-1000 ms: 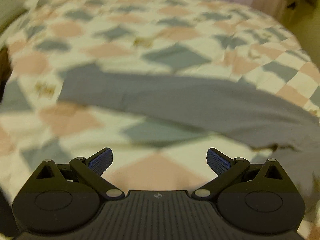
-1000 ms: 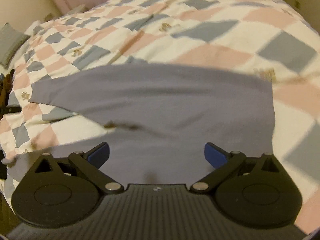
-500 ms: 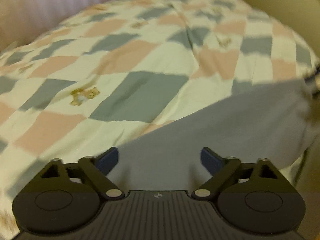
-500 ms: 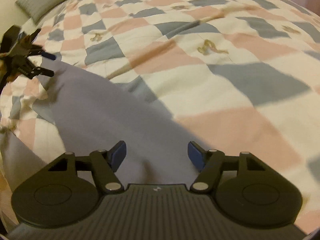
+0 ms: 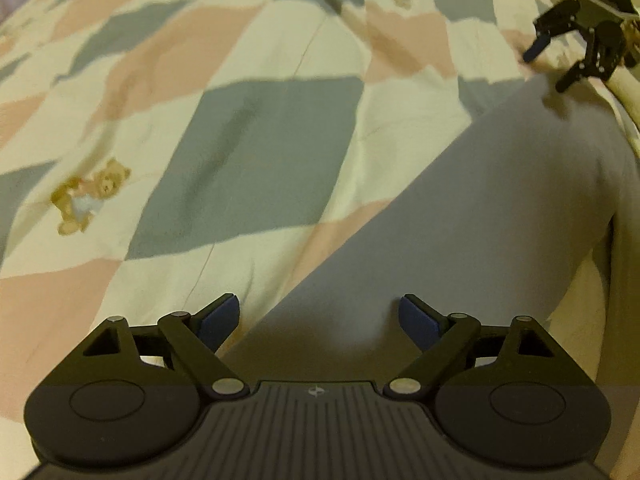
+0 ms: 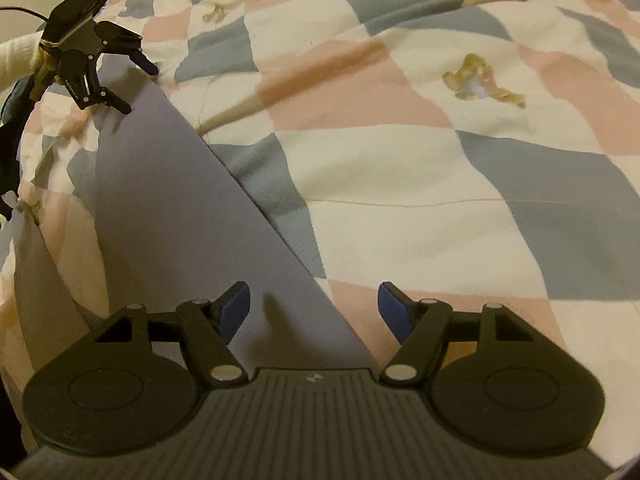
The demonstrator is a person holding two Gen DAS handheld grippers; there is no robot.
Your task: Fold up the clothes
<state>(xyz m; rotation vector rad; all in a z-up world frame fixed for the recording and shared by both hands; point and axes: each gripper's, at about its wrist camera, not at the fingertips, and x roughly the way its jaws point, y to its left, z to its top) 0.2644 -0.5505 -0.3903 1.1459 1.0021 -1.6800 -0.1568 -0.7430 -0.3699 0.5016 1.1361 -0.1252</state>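
Left wrist view: your left gripper (image 5: 319, 314) has swung down from open quilt (image 5: 256, 160) to the near edge of the grey garment (image 5: 480, 208), jaws wide, holding nothing. Right wrist view: your right gripper (image 6: 314, 304) has closed in too, straddling the garment's (image 6: 168, 200) right edge, jaws also wide and empty. You look lined up at opposite ends, ready to pinch.
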